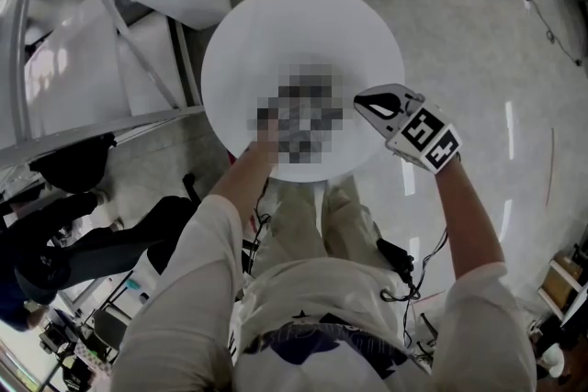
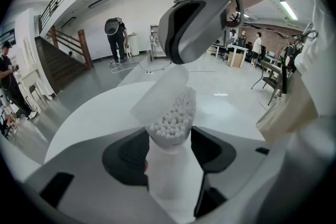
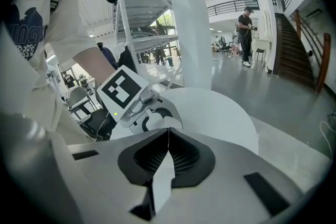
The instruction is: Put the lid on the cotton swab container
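Left gripper (image 2: 169, 148): my jaws stand wide, pads pressing both sides of the cotton swab container (image 2: 169, 139) at lower centre of the frame.
Swabs (image 2: 174, 117): white heads showing at the open mouth (packed tight).
Lid (image 2: 160, 93): translucent, slanting over the mouth, not seated.
Right gripper (image 3: 168, 145): my jaws are pinched together on the lid's thin upper edge.
Table (image 1: 276, 23): round, white, beneath both grippers.

The round white table (image 1: 276, 23) is bare along its far side. A white metal shelf frame (image 1: 92, 131) crowds its left edge. The right gripper (image 1: 363, 106) hangs over its right edge, with open grey floor (image 1: 478, 23) beyond.
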A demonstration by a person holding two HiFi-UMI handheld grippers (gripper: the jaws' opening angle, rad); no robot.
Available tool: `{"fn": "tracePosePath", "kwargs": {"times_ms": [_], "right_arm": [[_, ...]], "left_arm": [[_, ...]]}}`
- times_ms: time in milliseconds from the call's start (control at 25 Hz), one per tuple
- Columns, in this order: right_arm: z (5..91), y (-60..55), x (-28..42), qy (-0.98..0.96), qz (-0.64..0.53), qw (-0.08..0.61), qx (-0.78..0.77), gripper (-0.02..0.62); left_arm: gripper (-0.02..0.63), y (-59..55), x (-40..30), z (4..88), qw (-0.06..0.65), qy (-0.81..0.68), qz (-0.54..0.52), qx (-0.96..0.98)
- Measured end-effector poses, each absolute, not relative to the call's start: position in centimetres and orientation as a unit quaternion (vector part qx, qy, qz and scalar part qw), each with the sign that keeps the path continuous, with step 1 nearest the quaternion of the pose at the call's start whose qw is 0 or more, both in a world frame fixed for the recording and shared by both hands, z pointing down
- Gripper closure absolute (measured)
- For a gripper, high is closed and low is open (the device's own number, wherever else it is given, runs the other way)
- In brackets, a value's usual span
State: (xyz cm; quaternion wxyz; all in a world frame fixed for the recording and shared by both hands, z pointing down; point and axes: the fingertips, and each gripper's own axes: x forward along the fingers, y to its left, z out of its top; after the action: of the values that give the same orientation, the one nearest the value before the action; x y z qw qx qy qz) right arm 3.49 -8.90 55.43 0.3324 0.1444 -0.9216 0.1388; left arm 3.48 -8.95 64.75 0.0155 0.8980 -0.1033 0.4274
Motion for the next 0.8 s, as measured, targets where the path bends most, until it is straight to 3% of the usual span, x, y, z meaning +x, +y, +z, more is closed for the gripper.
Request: {"fn": "tracePosePath", "kwargs": {"times_ms": [800], "right_arm": [[58.0, -6.8, 3.0, -0.911, 0.144, 0.368, 0.119, 0.584]], "left_arm": [[0.364, -9.1, 3.5, 64.7, 0.008, -0.099, 0.428, 0.898]]}}
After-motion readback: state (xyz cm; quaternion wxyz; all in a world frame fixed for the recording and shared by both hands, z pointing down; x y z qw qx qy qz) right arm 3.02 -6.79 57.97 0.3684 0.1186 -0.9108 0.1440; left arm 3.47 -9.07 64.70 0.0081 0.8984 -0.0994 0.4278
